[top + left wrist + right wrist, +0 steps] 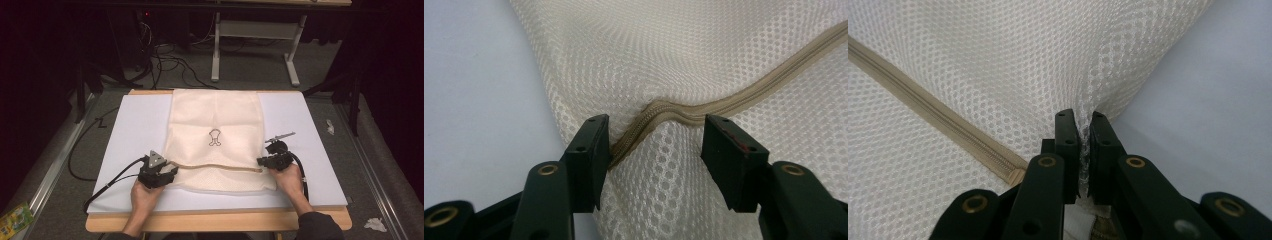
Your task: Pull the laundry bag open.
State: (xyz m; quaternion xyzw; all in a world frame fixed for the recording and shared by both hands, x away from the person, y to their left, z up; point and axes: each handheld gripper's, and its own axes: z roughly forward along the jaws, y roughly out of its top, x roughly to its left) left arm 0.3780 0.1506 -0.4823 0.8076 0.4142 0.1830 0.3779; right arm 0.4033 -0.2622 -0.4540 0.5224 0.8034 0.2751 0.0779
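Mesh zip bag flat on white board, one gripper at each end of the zipper.

High view: mesh bag [216, 137] lies mid-board [310, 150]; left gripper [167, 170] and right gripper [261, 161] at its side edges. Left gripper view: jaws released, straddling the raised zipper [704, 107], the stiffest hold. Right gripper view: jaws clenched on a pinched mesh fold [1084, 112]; judged light, limp, snag-prone.

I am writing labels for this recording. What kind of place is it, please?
Probably a lab or recording workspace, not a home: a work table with a white mat holds one mesh bag, loose cables lie on grey floor, and dark curtains stand around.
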